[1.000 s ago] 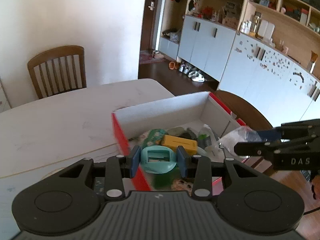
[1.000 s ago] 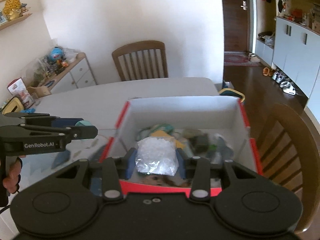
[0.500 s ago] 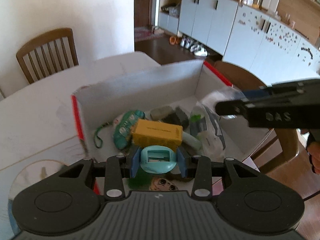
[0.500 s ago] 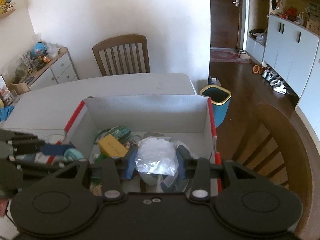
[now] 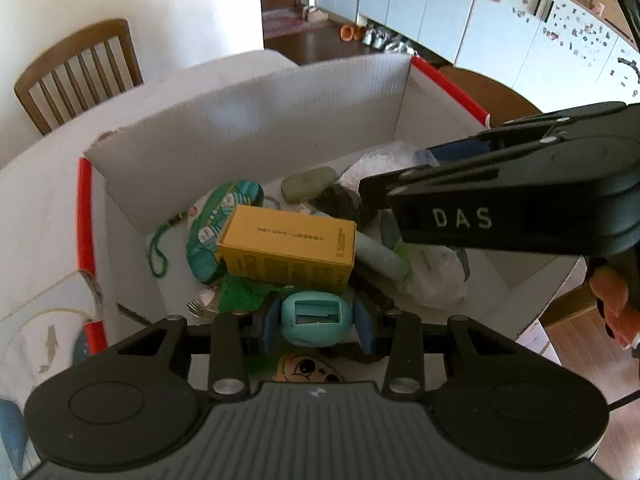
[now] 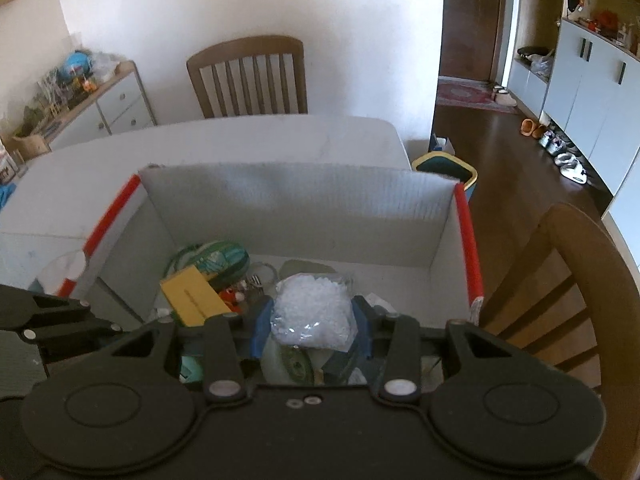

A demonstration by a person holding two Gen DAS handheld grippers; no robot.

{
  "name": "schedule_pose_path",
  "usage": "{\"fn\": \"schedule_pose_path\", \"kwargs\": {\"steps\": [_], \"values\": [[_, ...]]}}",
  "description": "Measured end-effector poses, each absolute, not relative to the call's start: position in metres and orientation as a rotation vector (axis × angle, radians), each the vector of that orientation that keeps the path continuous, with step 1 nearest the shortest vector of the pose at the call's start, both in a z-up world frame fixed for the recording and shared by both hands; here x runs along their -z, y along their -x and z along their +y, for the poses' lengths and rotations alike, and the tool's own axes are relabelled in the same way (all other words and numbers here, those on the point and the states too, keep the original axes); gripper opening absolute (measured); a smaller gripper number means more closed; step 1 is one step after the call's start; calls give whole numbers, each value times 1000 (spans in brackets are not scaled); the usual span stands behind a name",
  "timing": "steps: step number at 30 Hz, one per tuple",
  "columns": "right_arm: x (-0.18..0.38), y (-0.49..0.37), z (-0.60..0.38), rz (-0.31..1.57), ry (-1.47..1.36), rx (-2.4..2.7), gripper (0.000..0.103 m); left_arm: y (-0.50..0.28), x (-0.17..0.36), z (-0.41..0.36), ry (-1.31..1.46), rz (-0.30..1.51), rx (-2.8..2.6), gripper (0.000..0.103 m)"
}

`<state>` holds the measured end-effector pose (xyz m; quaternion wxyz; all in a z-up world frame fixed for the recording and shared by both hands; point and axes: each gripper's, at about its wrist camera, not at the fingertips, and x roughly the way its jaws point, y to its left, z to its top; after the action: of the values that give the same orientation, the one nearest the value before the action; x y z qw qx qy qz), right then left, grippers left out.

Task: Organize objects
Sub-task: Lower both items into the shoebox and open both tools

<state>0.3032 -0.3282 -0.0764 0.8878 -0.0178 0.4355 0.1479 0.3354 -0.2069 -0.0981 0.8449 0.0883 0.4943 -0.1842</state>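
Teal egg-shaped toy (image 5: 316, 317) clamped in left tool (image 5: 316, 322); pellet bag (image 6: 313, 314) clamped in right tool (image 6: 312, 330).

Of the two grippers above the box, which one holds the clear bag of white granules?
The right gripper holds the clear bag of white granules between its fingers; the left gripper grips a small teal egg-shaped plastic object instead.

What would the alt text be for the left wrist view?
The left gripper holds a small teal object above a white box of clutter, including a yellow carton. The right gripper reaches in alongside.
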Motion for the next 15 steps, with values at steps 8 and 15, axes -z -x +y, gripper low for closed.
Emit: {"fn": "schedule_pose_path", "kwargs": {"steps": [8,15], "values": [[81,-303,-333,934,16,-328,43,-344,105,-211,-192,1069,390,39],[71,-300,-338,914,3,-351,50,-342,103,-207,-163,1067,383,44]]}}
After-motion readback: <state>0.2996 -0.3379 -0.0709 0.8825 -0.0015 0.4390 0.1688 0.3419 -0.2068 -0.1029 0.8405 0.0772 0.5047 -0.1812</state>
